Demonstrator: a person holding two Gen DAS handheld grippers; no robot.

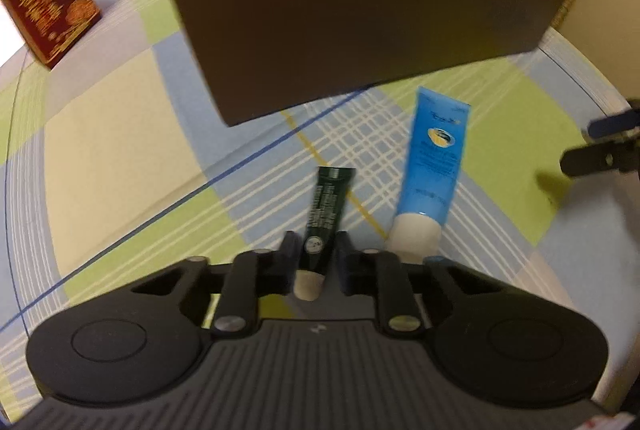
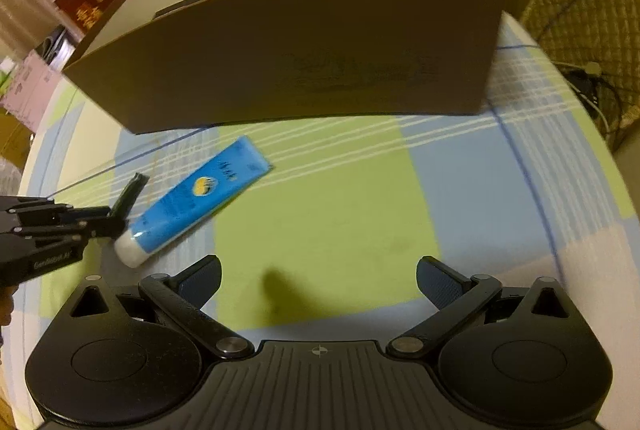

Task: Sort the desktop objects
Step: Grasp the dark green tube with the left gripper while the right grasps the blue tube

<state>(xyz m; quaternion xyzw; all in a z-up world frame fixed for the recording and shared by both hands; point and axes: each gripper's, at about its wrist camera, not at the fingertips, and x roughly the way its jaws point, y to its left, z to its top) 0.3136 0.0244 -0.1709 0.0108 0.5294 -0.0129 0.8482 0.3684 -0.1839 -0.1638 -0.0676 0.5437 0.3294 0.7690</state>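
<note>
A small dark green tube (image 1: 329, 199) with a white cap lies on the checked tablecloth, and my left gripper (image 1: 316, 254) is shut on its cap end. In the right wrist view the left gripper (image 2: 114, 222) sits at the left with the dark tube (image 2: 130, 194) sticking up out of it. A blue tube (image 1: 434, 165) with a white cap lies just right of the green one, also seen as the blue tube (image 2: 200, 197) in the right wrist view. My right gripper (image 2: 319, 280) hovers open over bare cloth, nothing between its fingers; it shows as the right gripper (image 1: 580, 145) at the right edge.
A large open cardboard box (image 1: 360, 29) stands on the table just behind the tubes, its near wall (image 2: 300, 61) facing me. A dark red patterned box (image 1: 44, 1) stands at the far left. The table's right edge (image 2: 592, 133) drops off toward cables and a wicker surface.
</note>
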